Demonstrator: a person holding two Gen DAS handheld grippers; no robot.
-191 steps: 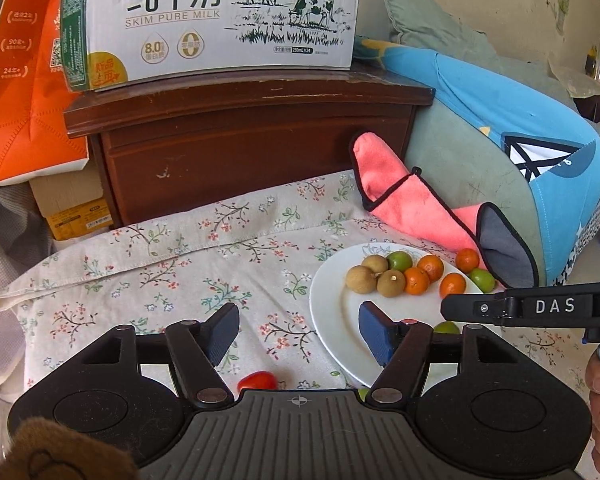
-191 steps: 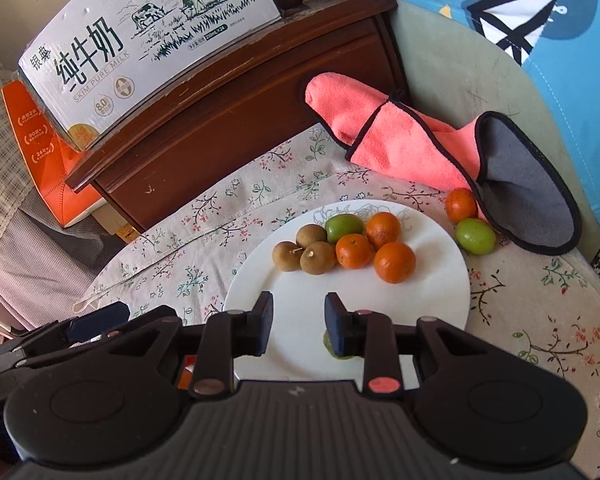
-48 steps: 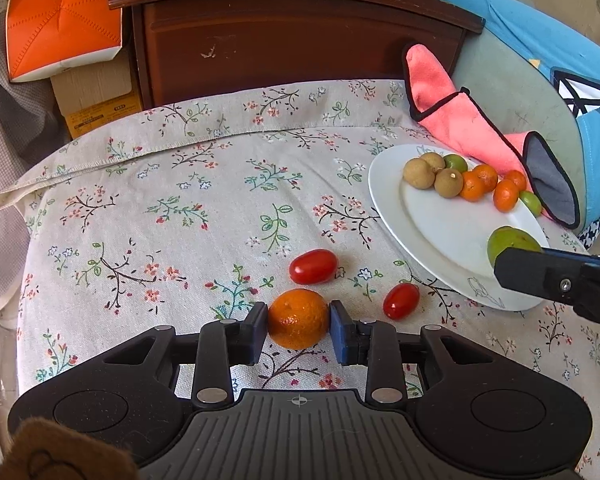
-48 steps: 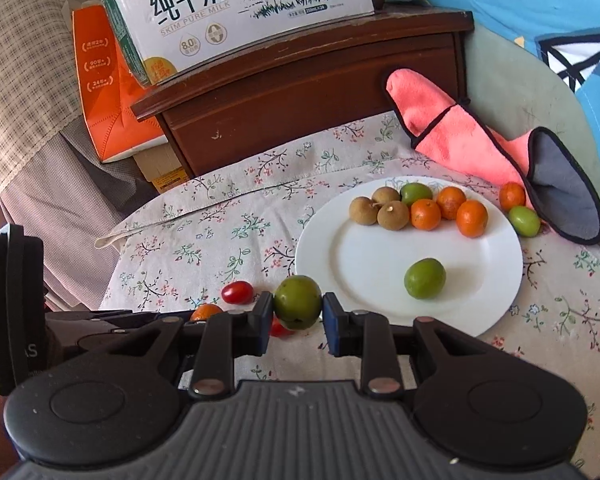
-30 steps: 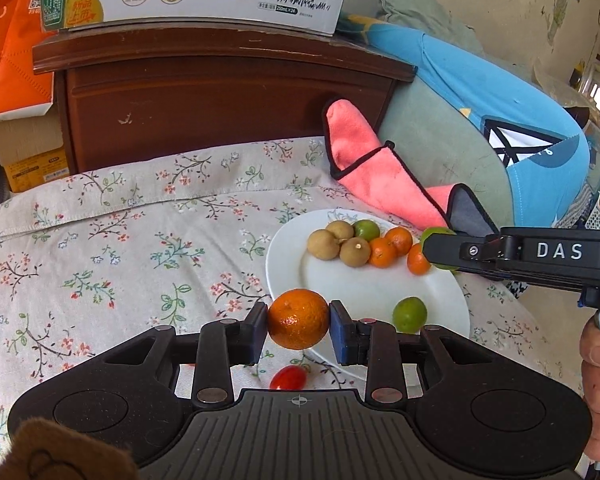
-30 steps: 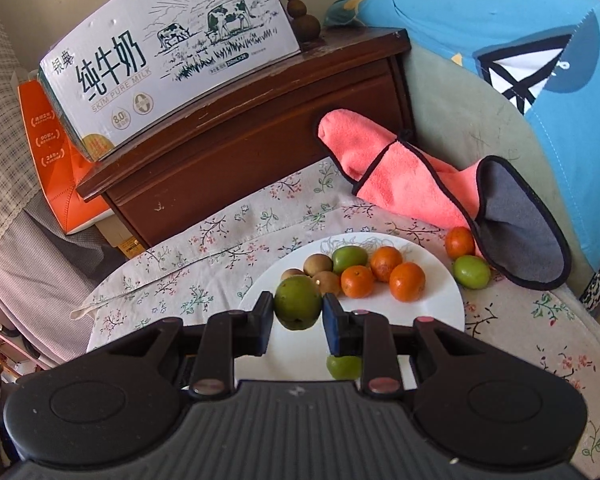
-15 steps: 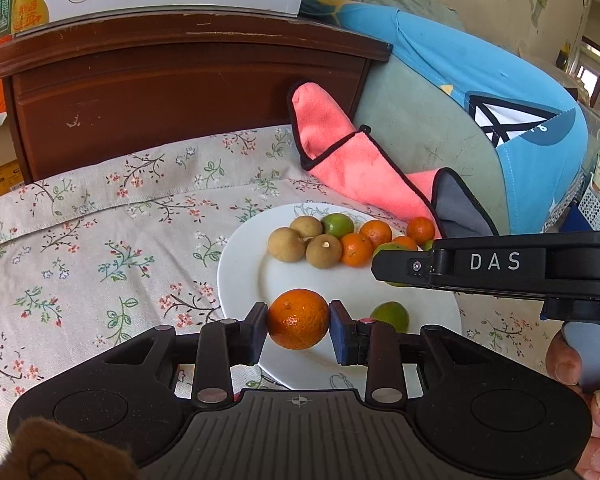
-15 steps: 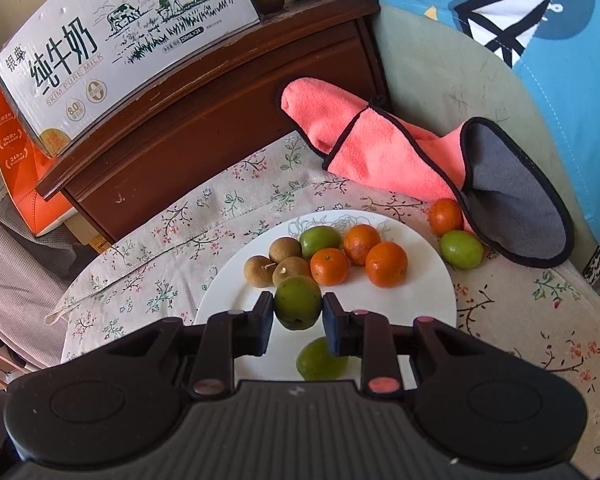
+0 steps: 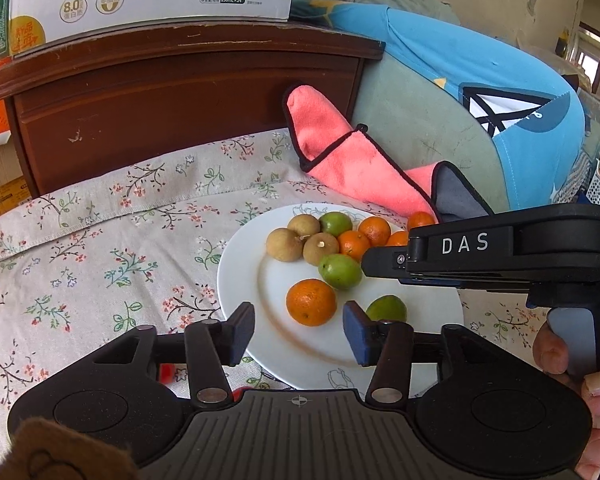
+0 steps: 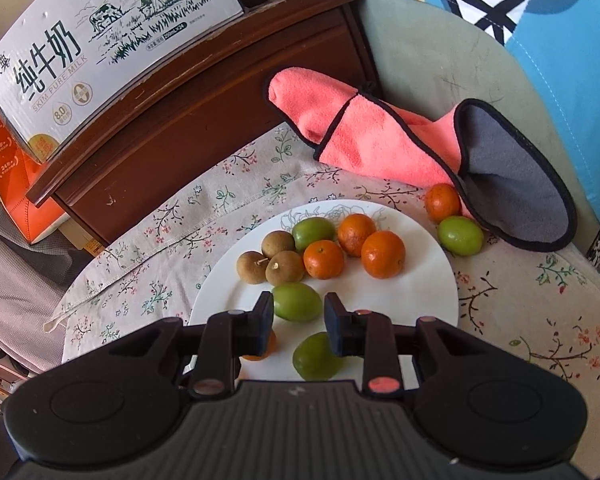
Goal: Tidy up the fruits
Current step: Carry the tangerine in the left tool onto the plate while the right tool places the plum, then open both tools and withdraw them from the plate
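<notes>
The orange (image 9: 311,302) sat on the white plate (image 9: 420,344), near its front edge, between the fingers of the left gripper (image 9: 299,334) but touching neither pad; those jaws were opening and stood clear of it on both sides. Just behind it, the green fruit (image 10: 297,302) stayed pinched between the pads of the right gripper (image 10: 298,322), low over the plate. Whether it rested on the plate could not be told. A second green fruit (image 10: 315,356) lay on the plate below the right gripper's right-hand finger.

At the plate's far side stood a cluster: three brown longans (image 10: 276,258), one green fruit and three small oranges (image 10: 356,246). Off the plate, an orange (image 10: 442,202) and a green fruit (image 10: 460,235) lay on the floral cloth (image 10: 520,320) against a pink mitt (image 10: 364,140). Beyond were a dark wooden cabinet (image 10: 204,108) with a skim milk carton box (image 10: 100,40) on top, and a blue cushion (image 9: 500,92). A bare hand (image 9: 572,368) held the right gripper's handle.
</notes>
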